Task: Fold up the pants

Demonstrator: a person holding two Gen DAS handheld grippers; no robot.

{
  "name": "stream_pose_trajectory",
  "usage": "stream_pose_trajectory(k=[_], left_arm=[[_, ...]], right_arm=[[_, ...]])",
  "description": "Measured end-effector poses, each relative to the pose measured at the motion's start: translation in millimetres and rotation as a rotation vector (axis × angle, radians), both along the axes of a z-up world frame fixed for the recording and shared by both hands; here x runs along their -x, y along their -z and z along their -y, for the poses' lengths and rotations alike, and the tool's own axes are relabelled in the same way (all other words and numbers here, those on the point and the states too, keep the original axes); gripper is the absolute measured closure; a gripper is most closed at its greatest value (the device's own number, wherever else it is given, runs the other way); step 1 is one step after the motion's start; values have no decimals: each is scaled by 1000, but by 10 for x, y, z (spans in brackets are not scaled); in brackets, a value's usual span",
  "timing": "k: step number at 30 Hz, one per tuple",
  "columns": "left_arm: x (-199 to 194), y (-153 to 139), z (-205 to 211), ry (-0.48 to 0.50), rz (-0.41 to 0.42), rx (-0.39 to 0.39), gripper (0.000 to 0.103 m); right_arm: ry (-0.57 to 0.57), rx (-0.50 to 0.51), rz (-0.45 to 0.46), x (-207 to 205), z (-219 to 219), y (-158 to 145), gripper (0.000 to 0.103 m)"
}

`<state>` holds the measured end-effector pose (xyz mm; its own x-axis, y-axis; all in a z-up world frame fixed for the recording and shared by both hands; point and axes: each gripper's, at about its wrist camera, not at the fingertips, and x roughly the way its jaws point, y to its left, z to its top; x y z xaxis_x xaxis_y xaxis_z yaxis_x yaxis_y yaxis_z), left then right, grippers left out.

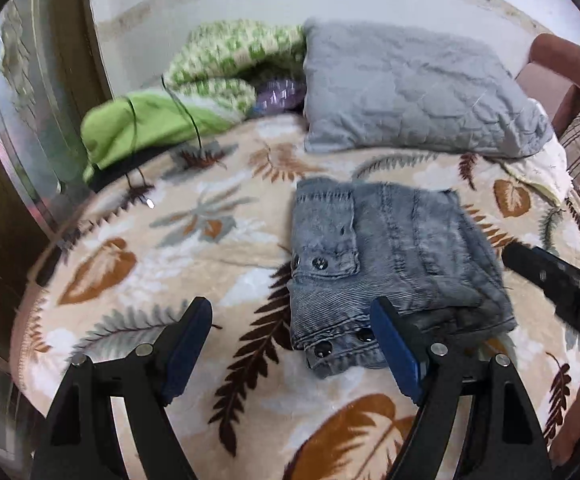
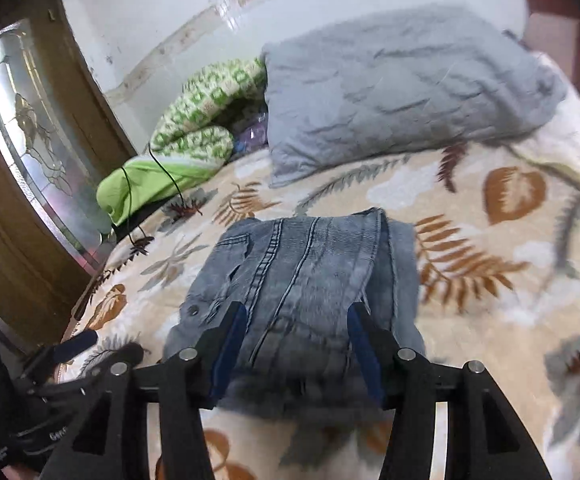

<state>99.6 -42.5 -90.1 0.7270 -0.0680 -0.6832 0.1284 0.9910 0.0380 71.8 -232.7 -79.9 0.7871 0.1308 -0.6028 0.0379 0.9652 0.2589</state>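
Observation:
The grey denim pants (image 1: 394, 248) lie folded into a compact rectangle on the leaf-patterned blanket (image 1: 170, 240), with the buttoned waistband at the near left corner. My left gripper (image 1: 290, 308) hovers open at the bundle's near left edge, and its right finger overlaps the waistband in the picture. In the right wrist view the pants (image 2: 302, 264) fill the middle. My right gripper (image 2: 296, 312) stands over their near edge with its jaws apart, and the pads do not press the cloth. The left gripper (image 2: 102, 346) shows at the lower left of that view.
A grey quilted pillow (image 1: 414, 92) lies behind the pants. A green patterned blanket (image 1: 234, 52) and a lime cloth (image 1: 142, 120) with a thin black cable sit at the back left. A wooden door with a glass panel (image 2: 30, 128) borders the bed on the left, and a pink seat (image 1: 558, 68) stands at the right.

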Motion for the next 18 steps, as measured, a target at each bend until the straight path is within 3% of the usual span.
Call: stream_pose_trajectory(k=[4,9,18], left_arm=[[216,-224,-5,-15,70,-32,21],[399,-444,-78,-33,141,-25,21],[505,-560,-132,-38,181,-9,20]], right_arm=[[19,70,76,429,-109,-158,39],[43,102,140,795,-190,-210,38],[29,131,137,772,-304,-152,38]])
